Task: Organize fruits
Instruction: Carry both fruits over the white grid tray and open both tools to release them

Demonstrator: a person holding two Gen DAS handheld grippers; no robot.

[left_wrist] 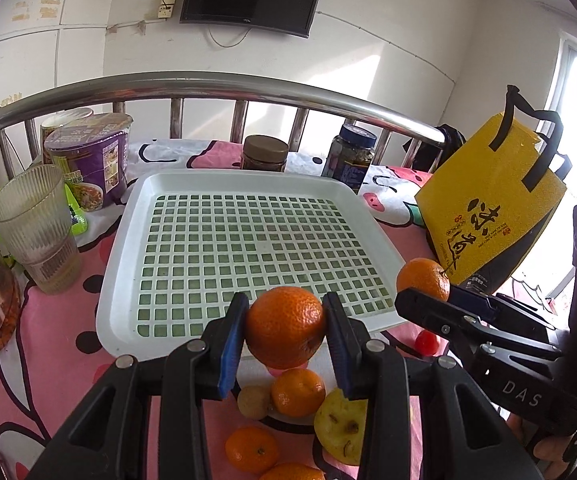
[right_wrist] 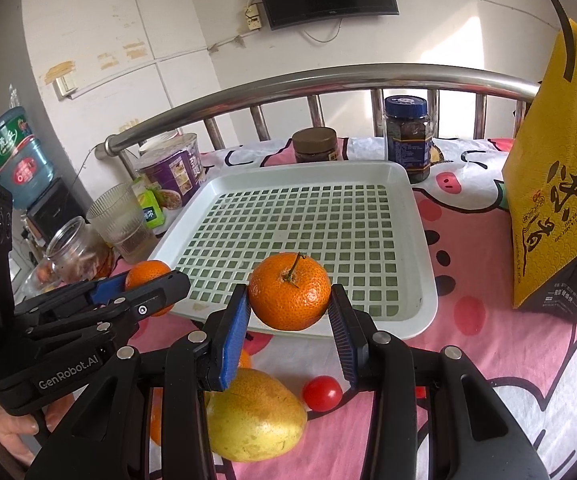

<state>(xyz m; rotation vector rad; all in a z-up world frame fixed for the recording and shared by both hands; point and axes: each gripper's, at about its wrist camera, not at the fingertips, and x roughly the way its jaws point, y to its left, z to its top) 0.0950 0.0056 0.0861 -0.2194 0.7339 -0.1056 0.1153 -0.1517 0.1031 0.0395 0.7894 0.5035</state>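
Both hand-held grippers are squeezing fruit. Left hand-held gripper (left_wrist: 285,330) grips a big orange (left_wrist: 285,327) between its blue pads, up in the air just over the near edge of the white tray (left_wrist: 128,240). Right hand-held gripper (right_wrist: 289,320) grips another orange with a little stem (right_wrist: 289,290), also lifted by the tray's near rim. The tray has holes in its bottom and no fruit inside yet.

Below them, on the pink cloth of the bed, more fruit waits: small oranges (left_wrist: 298,392), a yellow pear (right_wrist: 254,416), a red cherry tomato (right_wrist: 322,393) and a small round brown fruit (left_wrist: 253,401).

I think the step now is carrying the two oranges to the tray. Next, each hand should move forward over the holes, go down low, then open softly so the oranges don't roll away.
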